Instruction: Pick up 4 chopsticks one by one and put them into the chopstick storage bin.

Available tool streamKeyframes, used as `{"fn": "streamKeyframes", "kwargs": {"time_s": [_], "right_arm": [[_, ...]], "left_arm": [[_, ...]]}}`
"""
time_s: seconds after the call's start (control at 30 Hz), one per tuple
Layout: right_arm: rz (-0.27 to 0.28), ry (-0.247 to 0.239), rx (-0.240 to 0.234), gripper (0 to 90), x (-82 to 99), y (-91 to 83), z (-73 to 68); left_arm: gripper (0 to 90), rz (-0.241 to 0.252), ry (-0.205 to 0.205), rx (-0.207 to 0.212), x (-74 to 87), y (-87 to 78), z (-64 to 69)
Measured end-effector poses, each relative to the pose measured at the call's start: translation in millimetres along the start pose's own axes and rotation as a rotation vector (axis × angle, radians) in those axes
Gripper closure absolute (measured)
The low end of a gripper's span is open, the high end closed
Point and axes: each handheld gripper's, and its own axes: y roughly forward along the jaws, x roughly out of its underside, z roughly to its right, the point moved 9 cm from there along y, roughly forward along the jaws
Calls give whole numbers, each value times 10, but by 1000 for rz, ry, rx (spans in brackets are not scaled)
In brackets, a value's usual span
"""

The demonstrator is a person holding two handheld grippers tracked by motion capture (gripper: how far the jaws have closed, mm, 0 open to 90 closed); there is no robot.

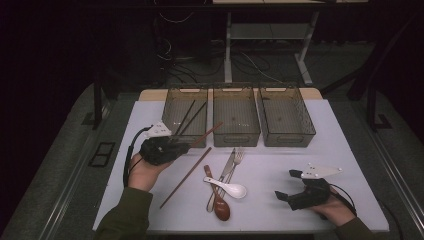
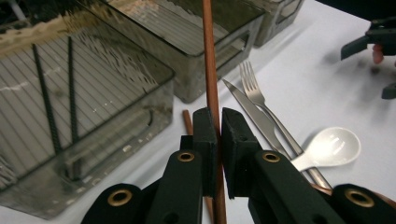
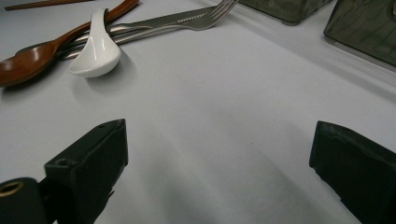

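So two black chopsticks [image 1: 187, 116] sit in left bin [image 1: 172, 131]; left gripper [image 2: 217, 128] clamps brown chopstick [image 2: 208, 56], right gripper [image 3: 219, 154] spread empty; other chopstick [image 1: 186, 178], cutlery [image 1: 227, 175] left

Across the upper middle of the frame, side by side on a white table [image 1: 310, 150]: left bin [image 1: 172, 107], middle bin [image 1: 236, 135], right bin [image 1: 287, 137], all smoky and see-through. Inside the left bin, two black chopsticks [image 1: 186, 116], lying diagonally. At its front wall, a raised brown chopstick [image 1: 207, 133], slanting up to the right. Below that, flat on the table, a second brown chopstick [image 1: 186, 177] on a similar slant. At lower centre, bunched together: knife [image 1: 227, 165], fork [image 1: 238, 156], white spoon [image 1: 231, 188] lying across them, wooden spoon [image 1: 220, 205] lowest. Along the top edge, floor cables [image 1: 250, 62] in the dark.
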Motion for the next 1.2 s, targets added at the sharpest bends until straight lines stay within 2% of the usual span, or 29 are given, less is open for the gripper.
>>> {"fn": "streamKeyframes", "kwargs": {"time_s": [0.23, 0.47, 0.97, 1.2], "right_arm": [[-3, -2, -1, 42, 4, 0, 2], [-1, -6, 0, 43, 2, 1, 6], [-1, -4, 0, 43, 3, 2, 6], [-2, -2, -2, 42, 3, -1, 3]], "left_arm": [[837, -7, 5, -29, -171, 2, -140], [837, -19, -2, -66, -256, 77, -296], [837, -9, -84, -177, -444, 284, -781], [837, -16, -139, -236, -494, 425, -998]]}}
